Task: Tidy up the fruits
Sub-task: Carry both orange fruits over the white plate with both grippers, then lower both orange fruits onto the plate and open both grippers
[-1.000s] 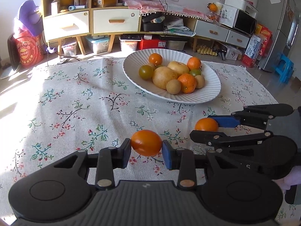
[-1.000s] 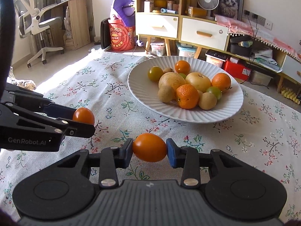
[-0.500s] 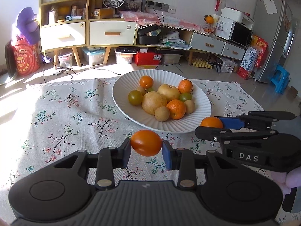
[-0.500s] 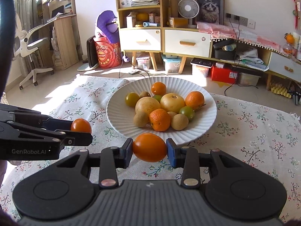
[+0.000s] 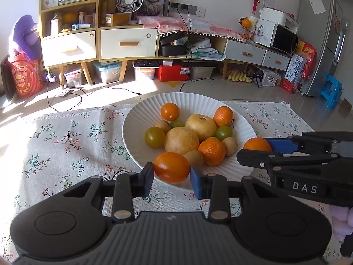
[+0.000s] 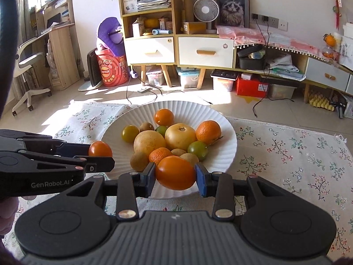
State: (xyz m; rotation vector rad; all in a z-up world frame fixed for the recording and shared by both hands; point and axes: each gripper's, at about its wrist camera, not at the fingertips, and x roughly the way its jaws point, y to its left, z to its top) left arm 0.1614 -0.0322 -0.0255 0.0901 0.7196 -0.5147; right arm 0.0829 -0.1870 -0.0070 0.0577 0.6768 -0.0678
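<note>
A white ribbed plate holds several fruits: oranges, green tomatoes, kiwis and two yellow pears. My left gripper is shut on an orange tomato, held over the plate's near rim. My right gripper is shut on another orange tomato, also over the near rim. Each gripper shows in the other's view, the right one at the plate's right edge, the left one at its left edge.
The plate stands on a floral tablecloth. Beyond the table's far edge are the floor, wooden cabinets with drawers, storage boxes, and a fridge at the far right.
Both grippers, each holding its tomato, have moved forward to the plate and now hang over its near rim. The fruits in the plate have not moved.
</note>
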